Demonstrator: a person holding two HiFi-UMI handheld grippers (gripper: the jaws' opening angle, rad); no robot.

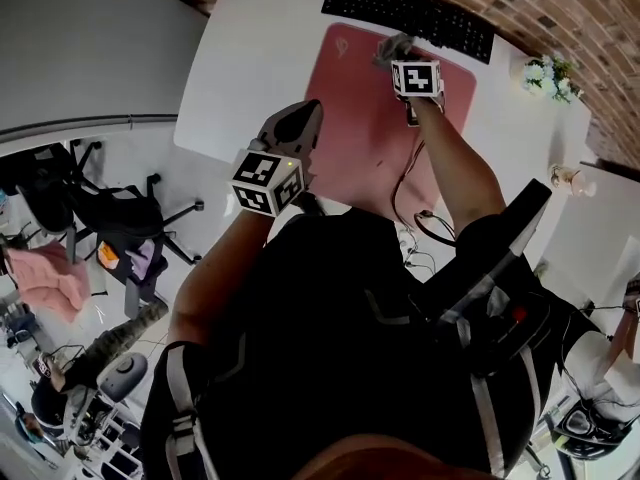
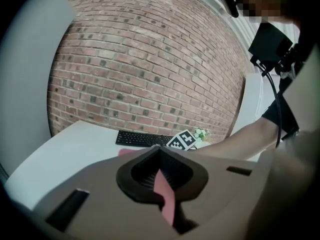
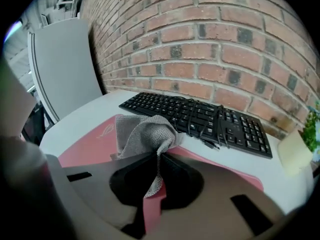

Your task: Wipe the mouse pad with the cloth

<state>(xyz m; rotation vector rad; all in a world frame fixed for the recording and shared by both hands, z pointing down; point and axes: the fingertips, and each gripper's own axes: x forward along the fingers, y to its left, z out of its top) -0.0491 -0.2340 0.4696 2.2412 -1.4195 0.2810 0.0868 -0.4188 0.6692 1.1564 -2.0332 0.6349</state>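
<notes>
A pink mouse pad (image 1: 360, 133) lies on the white table (image 1: 250, 48) in front of a black keyboard (image 1: 410, 13). My right gripper (image 1: 403, 60) is over the pad's far edge, shut on a grey cloth (image 1: 391, 46). In the right gripper view the cloth (image 3: 142, 134) bunches out from the shut jaws of the right gripper (image 3: 159, 156) and drapes onto the pad (image 3: 85, 146). My left gripper (image 1: 305, 110) hovers at the pad's near left edge. Its jaws are shut with nothing held in the left gripper view (image 2: 160, 151).
The keyboard (image 3: 200, 116) has a dark cable (image 3: 210, 126) lying across it. A small potted plant (image 1: 545, 76) stands at the table's far right, and a bottle (image 1: 570, 180) further right. Cables (image 1: 405, 203) hang off the near edge. An office chair (image 1: 110, 218) stands at the left on the floor.
</notes>
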